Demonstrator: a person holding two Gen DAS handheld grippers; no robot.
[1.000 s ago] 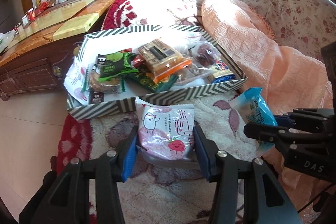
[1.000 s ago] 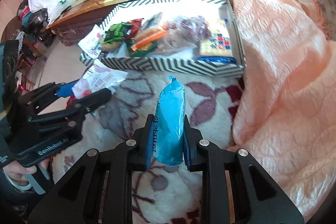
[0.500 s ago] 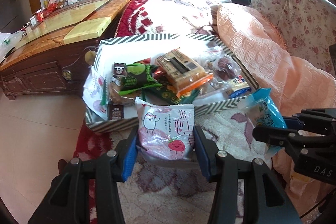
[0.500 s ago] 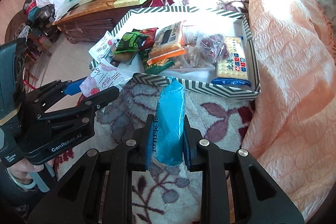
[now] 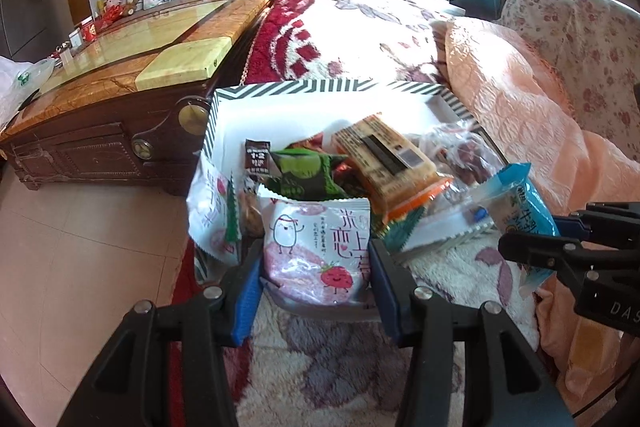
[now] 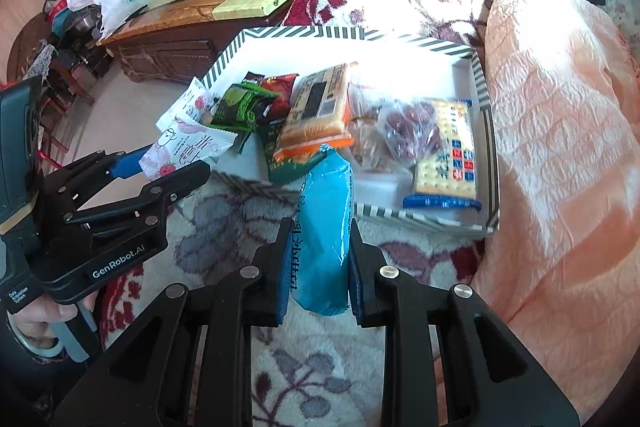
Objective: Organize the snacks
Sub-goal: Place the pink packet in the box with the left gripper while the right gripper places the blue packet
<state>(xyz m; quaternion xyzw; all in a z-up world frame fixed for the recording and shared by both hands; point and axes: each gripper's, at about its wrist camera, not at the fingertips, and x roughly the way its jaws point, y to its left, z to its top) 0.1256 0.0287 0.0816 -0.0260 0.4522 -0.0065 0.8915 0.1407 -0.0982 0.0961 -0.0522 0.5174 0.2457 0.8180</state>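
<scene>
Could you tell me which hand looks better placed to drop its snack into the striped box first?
Left, probably: its tongs already hold the pink packet over the striped box's near corner; the blue packet reaches only the front rim.

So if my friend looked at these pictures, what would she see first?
Probably the two snack bags held up close: a pink bag with a little cartoon face, pinched in the left gripper, and a blue bag squeezed in the right gripper. Just behind them sits a striped box on the fluffy flowered blanket, already piled with other snacks.
</scene>
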